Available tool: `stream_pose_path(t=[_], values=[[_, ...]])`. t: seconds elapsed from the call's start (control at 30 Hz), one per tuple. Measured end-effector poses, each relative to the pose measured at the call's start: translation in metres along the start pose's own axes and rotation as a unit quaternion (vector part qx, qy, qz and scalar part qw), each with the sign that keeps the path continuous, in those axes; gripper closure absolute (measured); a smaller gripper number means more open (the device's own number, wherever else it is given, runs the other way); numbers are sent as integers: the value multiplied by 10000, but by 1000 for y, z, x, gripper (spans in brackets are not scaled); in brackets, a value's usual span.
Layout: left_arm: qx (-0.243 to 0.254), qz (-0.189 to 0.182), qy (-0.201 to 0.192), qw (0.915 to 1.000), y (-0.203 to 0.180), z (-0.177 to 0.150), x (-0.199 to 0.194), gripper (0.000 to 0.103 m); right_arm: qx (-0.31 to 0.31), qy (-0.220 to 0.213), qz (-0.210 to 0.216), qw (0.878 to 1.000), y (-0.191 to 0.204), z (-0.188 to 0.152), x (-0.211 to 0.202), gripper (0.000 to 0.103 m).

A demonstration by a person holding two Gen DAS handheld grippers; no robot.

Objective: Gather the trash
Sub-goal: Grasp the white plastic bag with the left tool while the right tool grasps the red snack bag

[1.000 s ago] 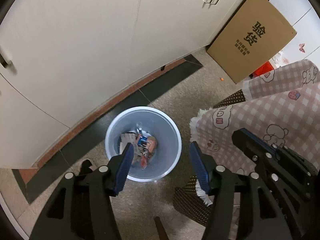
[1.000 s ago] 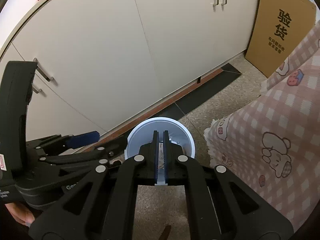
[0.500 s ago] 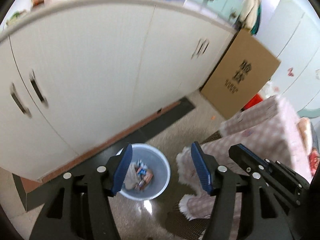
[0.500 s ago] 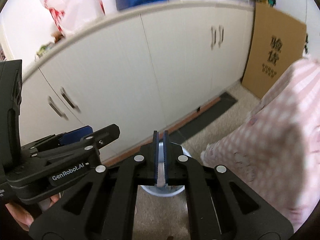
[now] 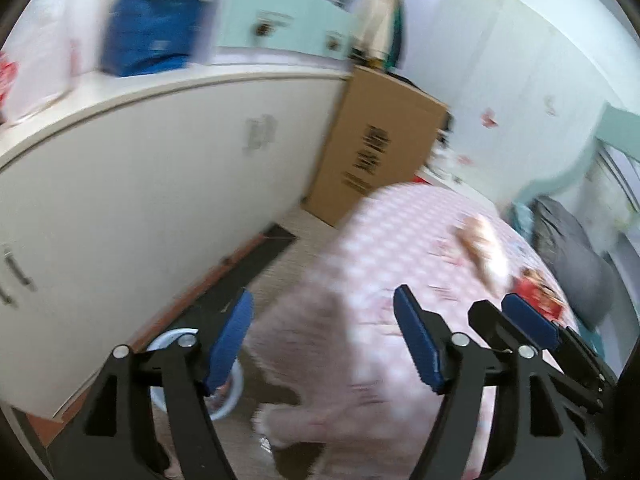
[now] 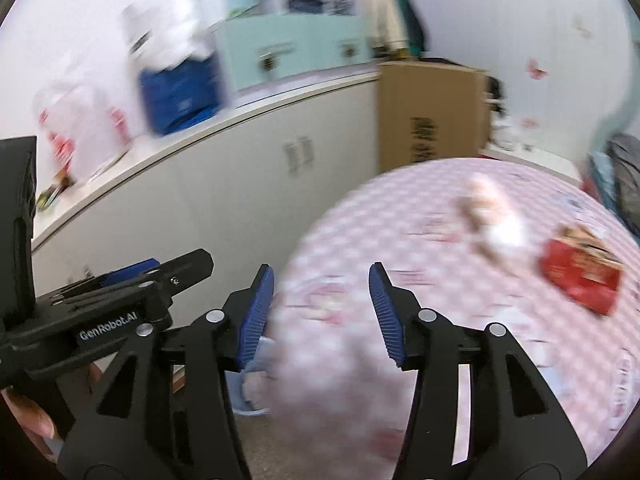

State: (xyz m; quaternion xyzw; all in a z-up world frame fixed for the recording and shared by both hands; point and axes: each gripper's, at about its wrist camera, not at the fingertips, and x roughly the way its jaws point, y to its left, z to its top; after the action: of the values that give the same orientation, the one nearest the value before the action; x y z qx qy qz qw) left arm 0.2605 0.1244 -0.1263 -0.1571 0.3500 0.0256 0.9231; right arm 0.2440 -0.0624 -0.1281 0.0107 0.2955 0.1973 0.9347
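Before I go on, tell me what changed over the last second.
Both views swung up from the bin to the pink checked table. The right gripper, then shut, has jaws opening, nothing between them; the left gripper jaws widen, empty. The bin stays by the cabinet.

left claw [image 5: 322, 334]: tilted downward, jaws opening, nothing between the blue pads
right claw [image 6: 322, 314]: tilted downward, jaws opening, nothing between the pads
layout: left claw shows at the left edge of the right wrist view
hand [image 6: 28, 420]: fingers under the left claw's body
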Motion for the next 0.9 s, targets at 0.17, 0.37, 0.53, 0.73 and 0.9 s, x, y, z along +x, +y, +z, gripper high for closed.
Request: stream_pose_path(t=[0.17, 0.37, 0.53, 0.73, 0.9], values=[[690, -452, 76, 9966, -85, -6, 26, 30, 496, -135, -521, 9973, -81, -4, -27, 39], [1111, -636, 300, 9913, -153, -14, 64, 30, 1425, -336, -1015, 9840, -174, -20, -49, 26], [1226, -621, 380, 9898, -182, -15, 93, 30, 2036, -210, -1117, 9724, -230, -36, -42, 26], [1445, -550, 451, 9869, -208, -12, 126, 30, 2525, -96, -921, 9632, -265, -41, -26, 24], [1590, -445, 515, 9849, -221, -9, 149, 30, 2643, 18, -700, 9619, -277, -33, -8, 24]])
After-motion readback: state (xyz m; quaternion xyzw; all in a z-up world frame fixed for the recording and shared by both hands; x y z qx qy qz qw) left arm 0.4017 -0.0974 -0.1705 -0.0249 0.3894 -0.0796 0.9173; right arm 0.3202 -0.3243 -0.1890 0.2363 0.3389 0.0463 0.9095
